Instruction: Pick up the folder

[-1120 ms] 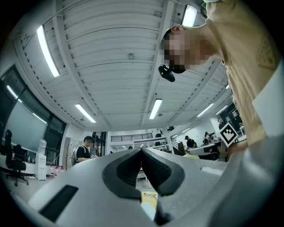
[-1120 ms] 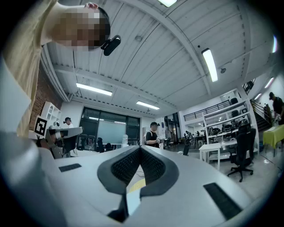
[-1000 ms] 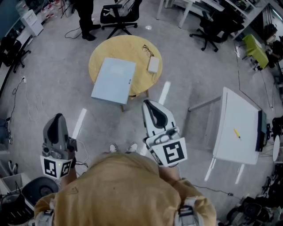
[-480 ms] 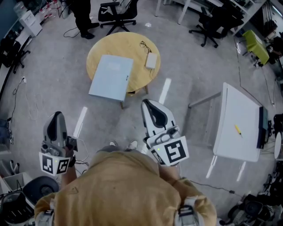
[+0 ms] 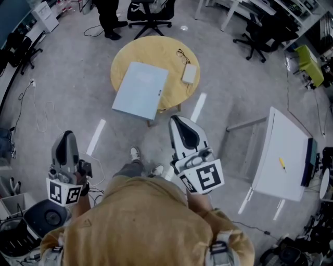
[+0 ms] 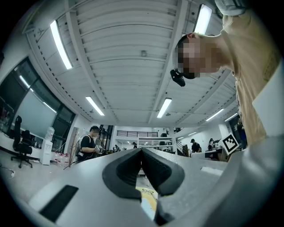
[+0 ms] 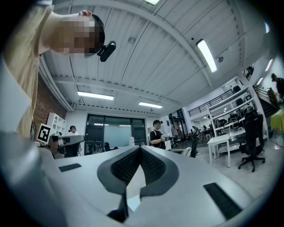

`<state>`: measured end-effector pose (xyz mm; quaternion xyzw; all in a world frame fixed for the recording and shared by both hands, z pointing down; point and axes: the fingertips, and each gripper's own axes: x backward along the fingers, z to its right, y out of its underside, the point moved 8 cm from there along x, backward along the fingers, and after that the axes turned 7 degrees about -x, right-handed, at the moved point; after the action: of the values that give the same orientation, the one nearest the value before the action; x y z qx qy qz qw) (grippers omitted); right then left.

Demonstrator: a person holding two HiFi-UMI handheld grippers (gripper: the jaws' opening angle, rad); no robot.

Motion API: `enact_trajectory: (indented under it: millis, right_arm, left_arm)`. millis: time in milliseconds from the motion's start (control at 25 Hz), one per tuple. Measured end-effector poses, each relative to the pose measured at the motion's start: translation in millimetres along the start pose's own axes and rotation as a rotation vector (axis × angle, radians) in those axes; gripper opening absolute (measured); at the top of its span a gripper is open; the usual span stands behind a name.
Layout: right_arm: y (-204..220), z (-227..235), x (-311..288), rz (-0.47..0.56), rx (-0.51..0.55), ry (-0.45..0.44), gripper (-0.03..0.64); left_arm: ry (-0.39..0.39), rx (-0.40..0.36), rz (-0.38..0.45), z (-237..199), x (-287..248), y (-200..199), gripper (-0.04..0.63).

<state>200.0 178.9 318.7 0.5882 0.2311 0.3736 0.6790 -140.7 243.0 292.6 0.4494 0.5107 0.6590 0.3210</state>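
Observation:
A light blue folder [image 5: 139,91] lies flat on a round wooden table [image 5: 130,52] ahead of me, one corner hanging over the near edge. Both grippers are held low and well short of the table. My left gripper [image 5: 64,135] is shut with nothing in it, out to the folder's lower left. My right gripper [image 5: 175,120] is also shut and empty, nearer the table's front right. In the left gripper view the closed jaws [image 6: 142,150] point across the room, and a strip of the table [image 6: 149,193] shows below them. The right gripper [image 7: 140,148] has its jaw tips touching.
A small white box [image 5: 189,74] and glasses [image 5: 182,54] lie on the table's right side. An office chair [image 5: 151,10] and a standing person [image 5: 110,18] are beyond it. A white desk [image 5: 283,156] with a yellow pen [image 5: 281,164] stands at right. Cables trail on the floor at left.
The table and folder have shifted slightly down and right in the head view, and one foot has stepped forward. Both grippers stay shut and hold the same places in the view.

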Motion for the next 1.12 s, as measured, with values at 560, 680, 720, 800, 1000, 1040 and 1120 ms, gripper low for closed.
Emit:
enact_trajectory:
  millis: [560, 680, 720, 800, 1000, 1040, 1120]
  right_arm:
    - [0, 28, -110, -0.045, 0.043, 0.137, 0.0]
    - [3, 32, -142, -0.059, 0.06, 0.15, 0.0]
    - [4, 32, -152, -0.063, 0.064, 0.155, 0.0]
    - [7, 33, -170, -0.068, 0.07, 0.167, 0.0]
    - [6, 25, -205, -0.076, 0.092, 0.186, 0.0]
    - [5, 24, -209, -0.077, 0.096, 0.189, 0.0]
    - [3, 24, -216, -0.081, 0.103, 0.196, 0.0]
  left_arm:
    - [0.097, 0.134, -0.049, -107, -106, 76, 0.003]
    - [0.142, 0.14, -0.086, -128, -129, 97, 0.003]
    - [0.153, 0.145, -0.09, -136, -135, 103, 0.003]
    - [0.167, 0.16, -0.092, -151, -147, 113, 0.003]
    - [0.201, 0.184, -0.08, -182, -168, 123, 0.003]
    - [0.206, 0.189, -0.076, -186, -172, 125, 0.003]
    - [0.213, 0.201, -0.071, -193, -181, 128, 0.003]
